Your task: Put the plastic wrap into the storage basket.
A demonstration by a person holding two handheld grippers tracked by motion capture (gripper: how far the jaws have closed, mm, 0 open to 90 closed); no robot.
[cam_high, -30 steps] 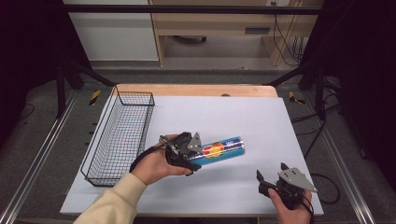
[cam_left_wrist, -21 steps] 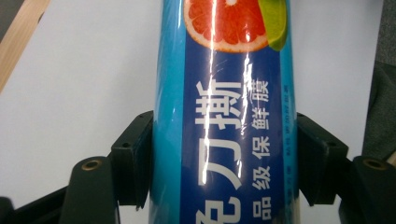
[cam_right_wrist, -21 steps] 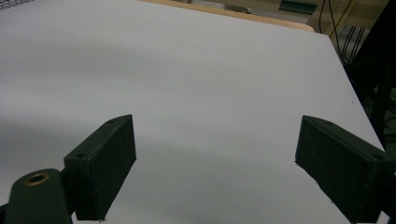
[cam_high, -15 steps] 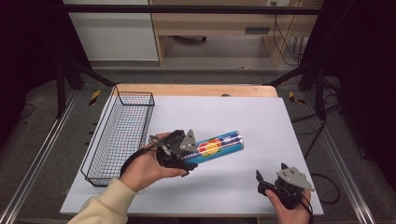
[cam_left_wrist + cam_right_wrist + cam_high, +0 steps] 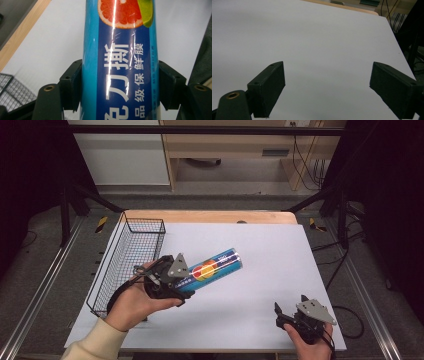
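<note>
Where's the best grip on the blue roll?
Across its round body near one end, as the left gripper has it: shut on the roll, one pad on each curved side. It's a long, narrow cylinder, so come side-on to the axis; an end-on approach has nothing to pinch.

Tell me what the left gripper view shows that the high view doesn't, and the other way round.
Left gripper view alone: the grapefruit slice picture and white Chinese lettering on the blue cylindrical cling-film tube.
High view alone: the right gripper, open over the white table sheet.
Both: the left gripper shut on the tube, and the black wire basket.
</note>
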